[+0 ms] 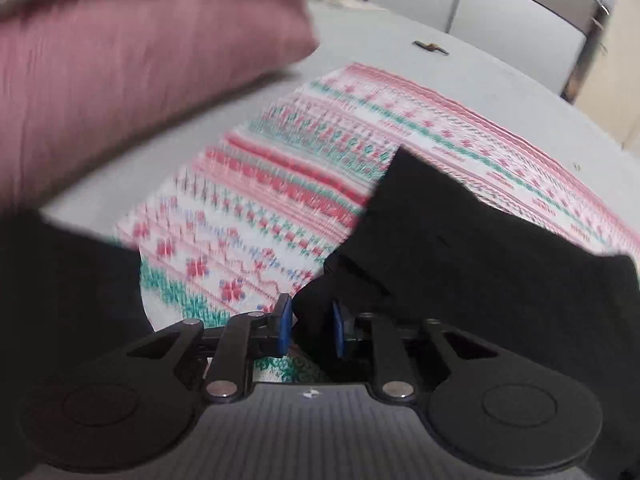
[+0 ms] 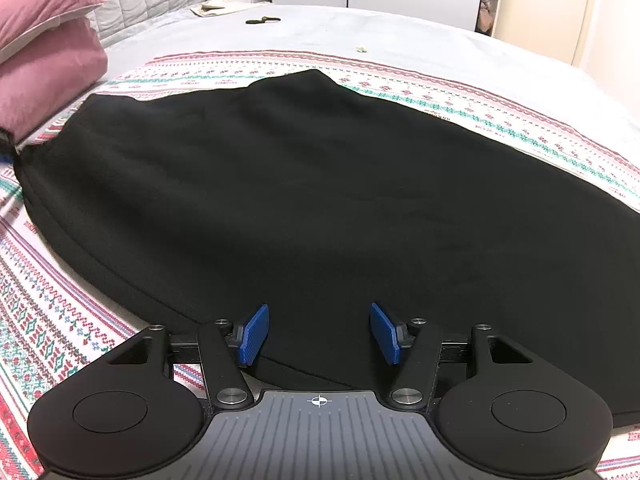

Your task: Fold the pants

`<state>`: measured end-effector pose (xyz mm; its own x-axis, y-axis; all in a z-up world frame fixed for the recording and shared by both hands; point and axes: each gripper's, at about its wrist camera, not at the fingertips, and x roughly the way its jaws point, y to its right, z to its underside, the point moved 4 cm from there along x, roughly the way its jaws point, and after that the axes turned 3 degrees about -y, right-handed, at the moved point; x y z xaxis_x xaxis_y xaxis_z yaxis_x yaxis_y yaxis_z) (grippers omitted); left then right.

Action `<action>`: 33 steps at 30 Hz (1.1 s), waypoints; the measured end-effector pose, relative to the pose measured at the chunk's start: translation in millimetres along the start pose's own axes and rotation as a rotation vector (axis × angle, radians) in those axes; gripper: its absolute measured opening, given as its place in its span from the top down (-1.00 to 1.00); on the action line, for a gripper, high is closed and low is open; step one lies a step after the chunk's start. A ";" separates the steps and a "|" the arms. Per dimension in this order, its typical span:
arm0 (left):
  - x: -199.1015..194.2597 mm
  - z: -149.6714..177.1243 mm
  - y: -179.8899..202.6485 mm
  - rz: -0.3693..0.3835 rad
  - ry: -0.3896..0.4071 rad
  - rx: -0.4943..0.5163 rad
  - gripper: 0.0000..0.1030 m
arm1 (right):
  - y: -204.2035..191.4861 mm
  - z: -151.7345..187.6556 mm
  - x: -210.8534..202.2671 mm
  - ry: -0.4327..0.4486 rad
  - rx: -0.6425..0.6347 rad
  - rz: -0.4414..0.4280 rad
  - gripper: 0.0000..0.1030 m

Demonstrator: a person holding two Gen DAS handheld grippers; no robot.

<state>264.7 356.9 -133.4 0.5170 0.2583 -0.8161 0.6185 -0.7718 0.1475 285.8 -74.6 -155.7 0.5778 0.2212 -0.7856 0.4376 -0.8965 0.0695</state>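
Black fabric dominates the bed as a pair of pants [image 2: 320, 200] lies spread over a patterned red, green and white blanket [image 2: 60, 300], which in turn covers the grey bed [image 2: 400, 32]. Judging from the right wrist view, the garment seems already doubled leg over leg, a layered edge showing along its near-left side, so the lengthwise fold looks done and the crosswise folds remain. Its long axis runs from the left side of the bed, near the pink pillows [image 2: 44, 60], toward the right edge, where the cloth passes out of view; which end is waistband and which is hem cannot be told. The left gripper [image 1: 309, 328] has its jaws nearly together on a pinch of the black cloth, a flap of which is raised off the blanket in a motion-blurred left wrist view. The right gripper [image 2: 319, 334] hovers at the pants' near edge with its jaws spread wide, blue pads [image 2: 253, 334] apart and holding nothing. A small dark object [image 2: 262, 20] lies well apart toward the far edge of the bed.
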 end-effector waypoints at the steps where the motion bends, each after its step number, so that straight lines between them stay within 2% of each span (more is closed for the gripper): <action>1: 0.0 -2.5 -1.9 0.009 0.000 0.006 0.05 | 0.7 0.3 -0.8 -0.001 0.001 -0.001 -0.09; 4: -8.0 -5.3 -3.0 0.003 0.006 0.016 -0.05 | 0.2 -0.1 -0.7 -0.003 -0.003 -0.001 -0.09; 7: -18.0 -10.1 -12.8 0.051 0.006 -0.073 -0.09 | 0.6 -1.0 -2.6 -0.009 0.000 -0.015 -0.09; 11: -30.3 -10.3 -16.4 0.076 0.029 -0.146 -0.13 | -4.2 -1.5 -4.4 -0.016 -0.021 -0.041 -0.10; 14: -50.3 -12.7 3.2 0.108 0.149 -0.065 -0.13 | -6.8 -2.1 -2.5 -0.017 -0.017 -0.057 -0.13; 16: -59.7 -6.6 28.8 0.159 0.195 0.034 -0.13 | -9.0 -2.7 -1.5 -0.019 -0.011 -0.067 -0.13; 18: -54.9 5.0 55.4 0.205 0.156 0.128 -0.19 | -11.4 -3.1 -0.9 -0.018 -0.014 -0.072 -0.13; 20: -36.0 19.1 76.8 0.162 0.051 0.206 -0.23 | -11.3 -5.0 -1.1 -0.021 -0.022 -0.077 -0.08; 22: -12.3 29.2 83.1 0.097 -0.060 0.206 -0.23 | -4.8 -10.8 -2.5 -0.010 -0.005 -0.088 -0.03; 23: -5.6 30.8 81.8 0.104 -0.088 0.172 -0.23 | 0.5 -16.1 -3.8 0.006 0.013 -0.089 -0.03; 26: -4.7 24.1 79.8 0.126 -0.099 0.099 -0.23 | 12.5 -42.9 -4.5 0.059 0.035 -0.089 -0.02; 27: -6.1 22.9 80.2 0.127 -0.093 0.102 -0.23 | 14.6 -55.1 -2.7 0.077 0.026 -0.087 0.00; 29: -6.0 23.4 82.3 0.120 -0.092 0.109 -0.23 | 17.0 -83.1 5.6 0.106 0.005 -0.092 0.21; 33: -1.6 24.4 82.1 0.121 -0.099 0.112 -0.23 | 18.1 -155.6 41.9 0.151 0.012 -0.115 0.23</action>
<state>300.2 279.0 -133.6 0.5193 0.1059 -0.8480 0.4826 -0.8553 0.1887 425.1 -21.9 -91.7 0.6216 0.3767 -0.6868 0.4987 -0.8664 -0.0239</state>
